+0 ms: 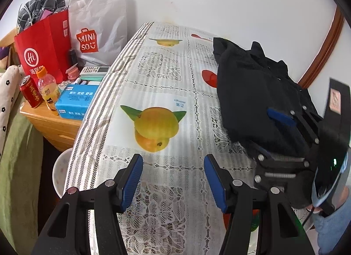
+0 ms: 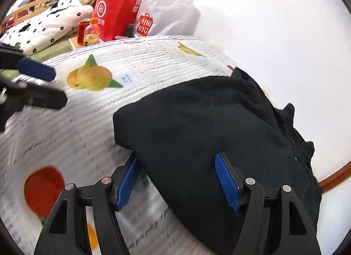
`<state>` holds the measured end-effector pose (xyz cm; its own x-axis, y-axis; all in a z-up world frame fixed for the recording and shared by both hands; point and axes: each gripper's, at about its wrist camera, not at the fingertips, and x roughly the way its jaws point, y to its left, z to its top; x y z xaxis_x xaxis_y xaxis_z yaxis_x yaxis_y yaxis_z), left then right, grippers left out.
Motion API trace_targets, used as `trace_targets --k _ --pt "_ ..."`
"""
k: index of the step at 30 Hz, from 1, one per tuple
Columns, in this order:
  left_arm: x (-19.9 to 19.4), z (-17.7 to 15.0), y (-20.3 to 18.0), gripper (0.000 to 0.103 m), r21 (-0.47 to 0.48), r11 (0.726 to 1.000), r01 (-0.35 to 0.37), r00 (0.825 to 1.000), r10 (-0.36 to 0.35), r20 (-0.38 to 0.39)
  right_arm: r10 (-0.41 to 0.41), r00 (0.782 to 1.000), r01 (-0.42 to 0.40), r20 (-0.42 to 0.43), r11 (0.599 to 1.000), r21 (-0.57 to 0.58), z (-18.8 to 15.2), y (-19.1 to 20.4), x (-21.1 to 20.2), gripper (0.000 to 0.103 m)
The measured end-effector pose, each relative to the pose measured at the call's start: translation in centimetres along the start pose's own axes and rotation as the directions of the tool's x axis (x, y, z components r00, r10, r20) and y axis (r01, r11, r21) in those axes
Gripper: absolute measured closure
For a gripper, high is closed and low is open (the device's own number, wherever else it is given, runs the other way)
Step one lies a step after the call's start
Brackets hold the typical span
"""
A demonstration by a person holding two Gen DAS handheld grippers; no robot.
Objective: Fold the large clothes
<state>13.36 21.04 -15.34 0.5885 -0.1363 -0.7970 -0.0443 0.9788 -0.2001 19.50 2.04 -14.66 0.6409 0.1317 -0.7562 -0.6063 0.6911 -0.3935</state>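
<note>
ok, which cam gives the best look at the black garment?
Right wrist. The black garment fills the middle of that frame, with its folded near edge and crumpled far side showing, though there is some motion blur. Left wrist shows it only at the right side, partly hidden behind the right claw.

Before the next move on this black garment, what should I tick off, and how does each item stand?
1. Black garment lies folded on the table: ok.
2. Left gripper has open jaws with nothing between them: ok.
3. Right gripper has let go: cannot tell; jaws are apart, with the garment's edge between the pads.
4. Tablecloth lies flat beside the garment: ok.
5. Garment's far edge is neat: not ok, it bunches near the wall.
</note>
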Motion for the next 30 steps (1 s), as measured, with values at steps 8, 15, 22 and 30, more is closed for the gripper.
trace_targets --k 8,15,22,30 --pt "1.1 0.4 -1.2 0.047 0.018 1.000 0.011 1.000 -0.010 -0.010 0.029 1.000 -0.028 -0.012 0.997 0.065 1.9 -0.3 1.5 0.091" --pt "1.4 1.0 -3.4 0.047 0.041 0.999 -0.001 1.000 0.001 -0.009 0.157 0.969 -0.222 0.190 0.892 0.395 2.2 -9.1 -2.6 0.094" --pt "1.0 1.6 -7.4 0.047 0.096 0.995 0.016 0.999 -0.019 0.026 0.001 0.947 -0.224 0.321 0.718 0.659 -4.9 -19.9 -7.8 0.094" --pt "1.4 1.5 -13.7 0.047 0.177 0.981 0.086 0.994 -0.097 0.053 -0.027 0.975 -0.170 0.221 0.550 0.818 -15.1 -24.8 -7.3 0.093"
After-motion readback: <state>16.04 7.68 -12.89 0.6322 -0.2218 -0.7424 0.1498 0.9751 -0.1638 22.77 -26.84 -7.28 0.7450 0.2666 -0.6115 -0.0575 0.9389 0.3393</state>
